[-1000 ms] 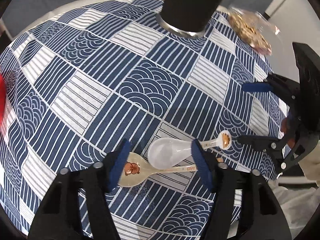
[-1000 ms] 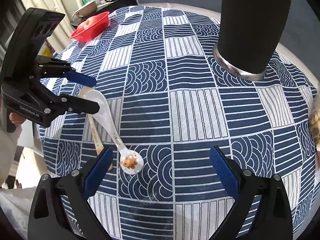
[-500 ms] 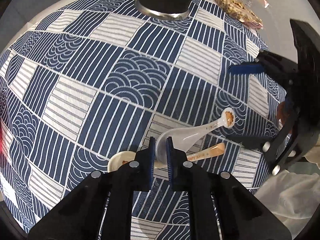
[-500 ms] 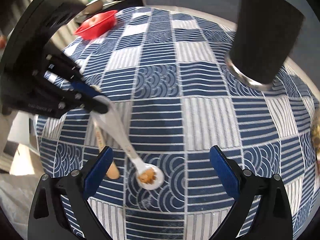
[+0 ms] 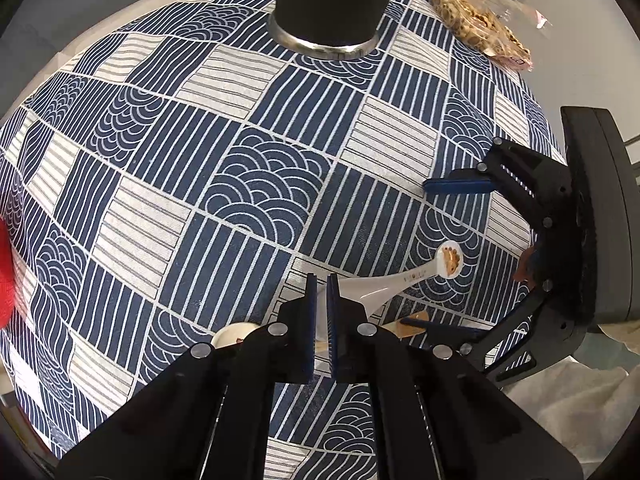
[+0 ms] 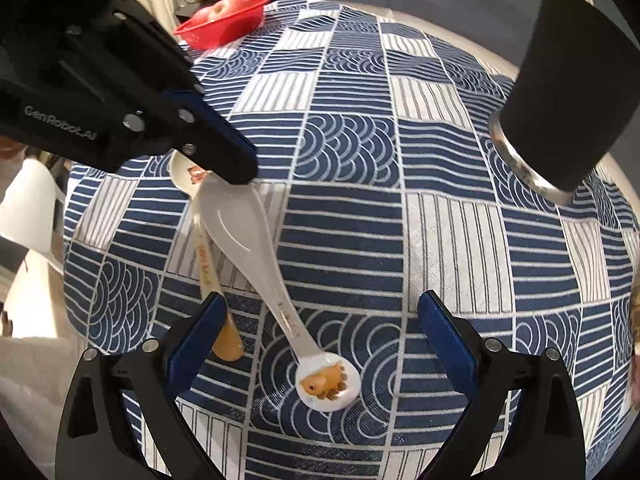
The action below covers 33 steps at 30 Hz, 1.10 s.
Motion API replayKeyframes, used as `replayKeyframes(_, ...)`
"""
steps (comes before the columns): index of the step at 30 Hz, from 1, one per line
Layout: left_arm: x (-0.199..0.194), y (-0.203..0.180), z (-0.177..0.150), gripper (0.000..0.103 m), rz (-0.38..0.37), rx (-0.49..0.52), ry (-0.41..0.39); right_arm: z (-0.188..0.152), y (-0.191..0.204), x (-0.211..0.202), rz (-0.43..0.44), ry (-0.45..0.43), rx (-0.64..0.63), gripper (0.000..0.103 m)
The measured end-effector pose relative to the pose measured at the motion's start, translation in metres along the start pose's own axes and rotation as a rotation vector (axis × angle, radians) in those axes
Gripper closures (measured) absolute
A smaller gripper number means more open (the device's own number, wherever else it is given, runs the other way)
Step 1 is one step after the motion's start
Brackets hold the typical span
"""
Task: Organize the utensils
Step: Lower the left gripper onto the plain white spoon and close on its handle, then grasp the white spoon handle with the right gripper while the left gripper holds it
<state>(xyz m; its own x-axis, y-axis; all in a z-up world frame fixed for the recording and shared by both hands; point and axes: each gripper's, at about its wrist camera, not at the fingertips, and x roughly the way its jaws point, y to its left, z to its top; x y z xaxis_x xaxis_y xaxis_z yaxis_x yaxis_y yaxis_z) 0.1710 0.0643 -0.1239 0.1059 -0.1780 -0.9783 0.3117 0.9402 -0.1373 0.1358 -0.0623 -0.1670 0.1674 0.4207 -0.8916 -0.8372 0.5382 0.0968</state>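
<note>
The white spoon lies slanted on the tablecloth, its bowl end pinched between the pads of the left gripper, which is clenched on it; its handle, ending in a round disc with an orange animal print, points toward the right gripper; whether the handle end touches the cloth I cannot tell; beside it, partly under it, lies a second, cream spoon with orange lettering and an orange tip, close to the right gripper's left pad; that gripper is released, jaws wide apart, holding nothing, hovering low over the handle end; further off stands the black cup with a metal rim at its foot, likely where the spoons belong; a red basket and a bag of snacks sit at the far edges of the table

The grip is near the tip of the bowl, so the long handle may swing or slip; I would lift slowly, keep the pinch firm, and raise it clear of the cream spoon so that one is not dragged; then tip the handle down over the cup's mouth before letting go; the right gripper could take the cream spoon by its handle meanwhile
</note>
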Motion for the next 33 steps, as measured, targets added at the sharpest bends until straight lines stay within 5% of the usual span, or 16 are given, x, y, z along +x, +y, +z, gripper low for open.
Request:
replayKeyframes(4, -0.007, 0.008, -0.006, 0.081, 0.025, -0.04, -0.016, -0.001, -0.003, -0.003, -0.023, 0.009, -0.024, 0.011)
replayKeyframes(12, -0.003, 0.01, -0.022, 0.068, -0.001, -0.066, 0.0, 0.003, 0.0, -0.008, -0.03, 0.017, -0.056, 0.011)
replayKeyframes(15, 0.006, 0.0, -0.024, 0.071, -0.001, -0.036, 0.021, 0.002, 0.001, -0.009, -0.042, 0.024, -0.083, 0.011)
replayKeyframes(16, 0.009, -0.002, -0.023, 0.084, -0.006, -0.033, 0.029, 0.002, 0.002, -0.009, -0.043, 0.027, -0.093, 0.011)
replayKeyframes(18, 0.016, -0.002, -0.021, 0.095, -0.04, -0.058, 0.048, 0.001, 0.003, -0.01, -0.043, 0.029, -0.107, 0.011)
replayKeyframes(23, 0.008, -0.011, -0.013, 0.097, -0.054, -0.046, 0.018, -0.002, 0.004, -0.01, -0.051, 0.028, -0.14, 0.012)
replayKeyframes(27, -0.005, -0.021, -0.008, 0.098, -0.05, -0.032, -0.018, -0.004, 0.001, -0.017, 0.001, 0.025, -0.13, 0.051)
replayKeyframes(32, -0.013, -0.039, 0.001, 0.098, -0.026, -0.017, -0.035, -0.009, -0.003, -0.026, 0.034, 0.02, -0.099, 0.087)
replayKeyframes(33, -0.015, -0.043, 0.002, 0.098, -0.016, -0.011, -0.044, -0.01, -0.003, -0.028, 0.041, 0.021, -0.09, 0.087)
